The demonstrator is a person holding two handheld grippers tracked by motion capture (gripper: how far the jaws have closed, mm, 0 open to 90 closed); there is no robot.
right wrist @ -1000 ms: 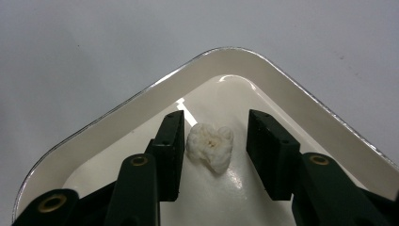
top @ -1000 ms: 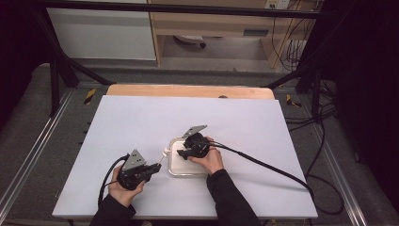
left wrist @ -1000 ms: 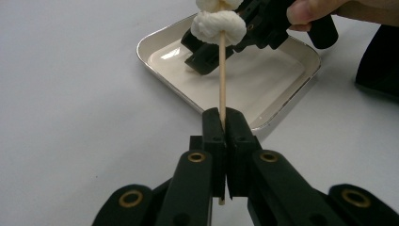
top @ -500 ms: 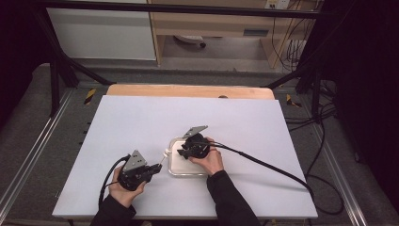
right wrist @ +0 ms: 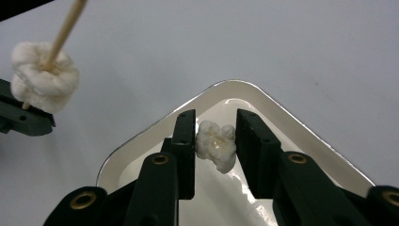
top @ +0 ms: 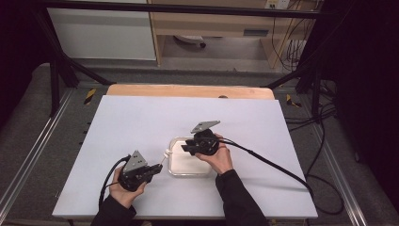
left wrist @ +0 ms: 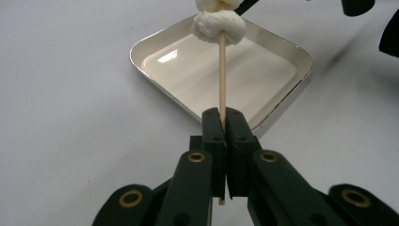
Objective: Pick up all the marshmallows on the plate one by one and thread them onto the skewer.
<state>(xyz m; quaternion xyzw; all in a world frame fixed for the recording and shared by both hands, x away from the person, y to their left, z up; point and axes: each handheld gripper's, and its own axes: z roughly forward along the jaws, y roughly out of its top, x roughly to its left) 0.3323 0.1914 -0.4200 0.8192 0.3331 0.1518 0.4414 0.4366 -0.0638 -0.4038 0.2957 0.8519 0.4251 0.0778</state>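
Glossy tray (left wrist: 282,101), wooden skewer (left wrist: 222,75) (fluffy pieces (right wrist: 215,146)).

It looked like a lab or test room. A white worktop (top: 141,122) sat inside a black metal frame (top: 56,70). Loose cables (top: 324,132) trailed across the carpeted floor (top: 28,122).

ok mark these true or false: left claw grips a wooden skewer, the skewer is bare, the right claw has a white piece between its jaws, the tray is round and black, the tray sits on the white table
1. The left claw is shut on the thin wooden skewer. True.
2. The skewer is bare. False: a white puffy marshmallow-like piece is threaded on it.
3. The right claw has a second white puffy piece between its jaws. True; those jaws have just been closing.
4. The tray is round and black. False: the shallow white tray is square with rounded corners.
5. The tray sits on the white table. True.
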